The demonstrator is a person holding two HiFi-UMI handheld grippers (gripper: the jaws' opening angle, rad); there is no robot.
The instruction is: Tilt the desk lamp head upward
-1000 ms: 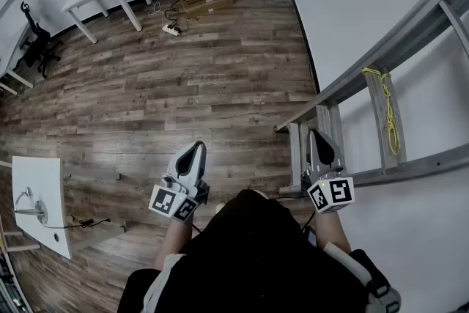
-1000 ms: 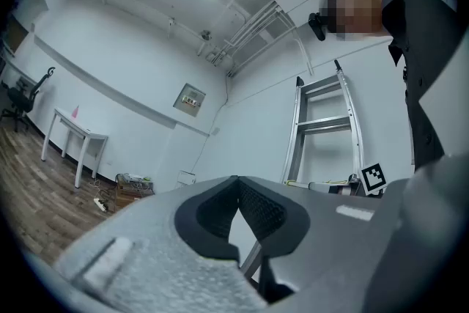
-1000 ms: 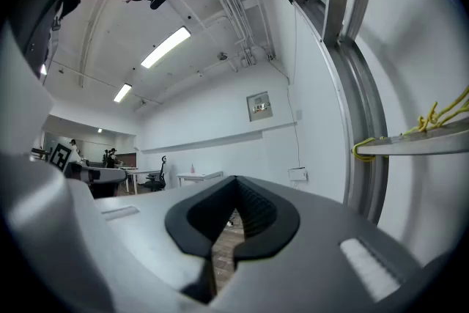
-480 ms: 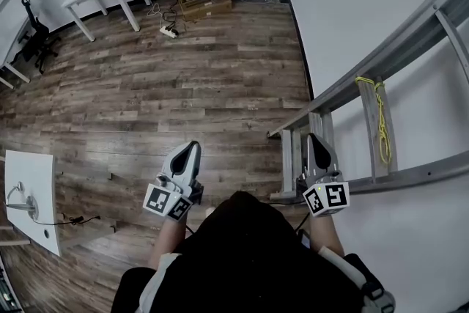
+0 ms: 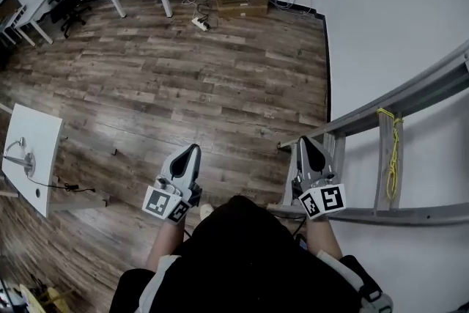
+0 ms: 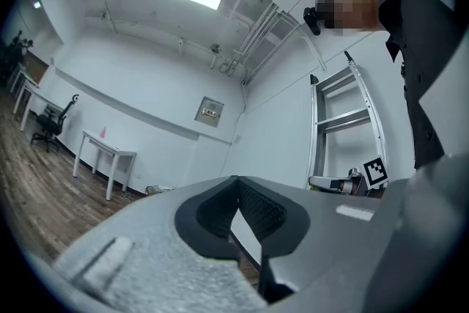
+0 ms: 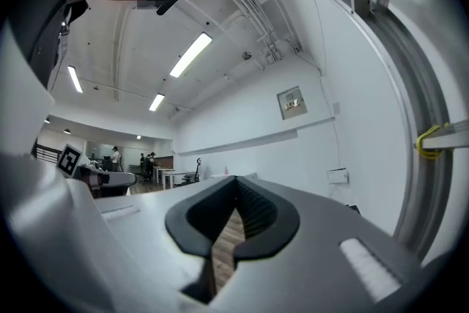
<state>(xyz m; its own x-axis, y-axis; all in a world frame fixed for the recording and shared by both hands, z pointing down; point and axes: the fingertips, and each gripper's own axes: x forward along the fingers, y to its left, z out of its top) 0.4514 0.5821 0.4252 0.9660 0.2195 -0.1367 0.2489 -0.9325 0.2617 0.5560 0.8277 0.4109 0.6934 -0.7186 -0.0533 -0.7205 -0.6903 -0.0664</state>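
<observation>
Where the desk lamp (image 5: 26,159) stands: on the white bench (image 5: 44,130), well left of both.
Left hand-held gripper (image 5: 190,151): pressed together, empty, nearer.
Right hand-held gripper (image 5: 302,143): pressed together, empty.

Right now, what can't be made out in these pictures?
Lamp: head view, too small at the left edge to tell its head's tilt; neither gripper view shows it.
Ladder: head view, cut off by the right edge.
Box by the far wall: head view, contents too small.
</observation>
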